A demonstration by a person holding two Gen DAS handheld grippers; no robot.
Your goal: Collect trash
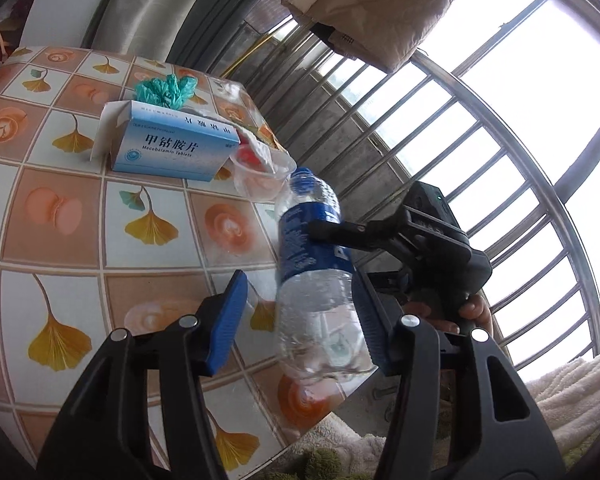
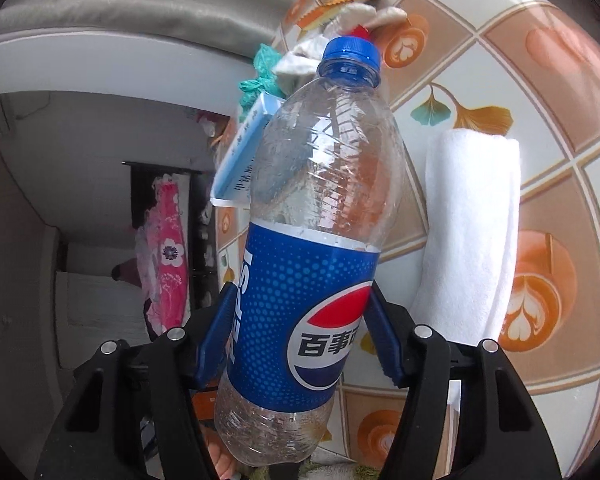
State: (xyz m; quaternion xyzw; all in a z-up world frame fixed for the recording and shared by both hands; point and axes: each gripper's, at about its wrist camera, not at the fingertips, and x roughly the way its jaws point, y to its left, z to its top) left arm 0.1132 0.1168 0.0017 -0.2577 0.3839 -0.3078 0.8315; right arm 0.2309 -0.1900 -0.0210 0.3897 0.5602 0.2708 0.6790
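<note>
"Pepsi" and 百事 on bottle [image 2: 304, 320], "Mecobalamin Tablets", seemingly 甲钴胺片, on box [image 1: 172, 148]

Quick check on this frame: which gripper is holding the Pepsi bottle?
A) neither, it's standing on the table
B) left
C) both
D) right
D: the right gripper has its blue pads closed on the label of the Pepsi bottle, while the left gripper is open, its left finger pad standing clear of the bottle and no squeeze visible.
</note>
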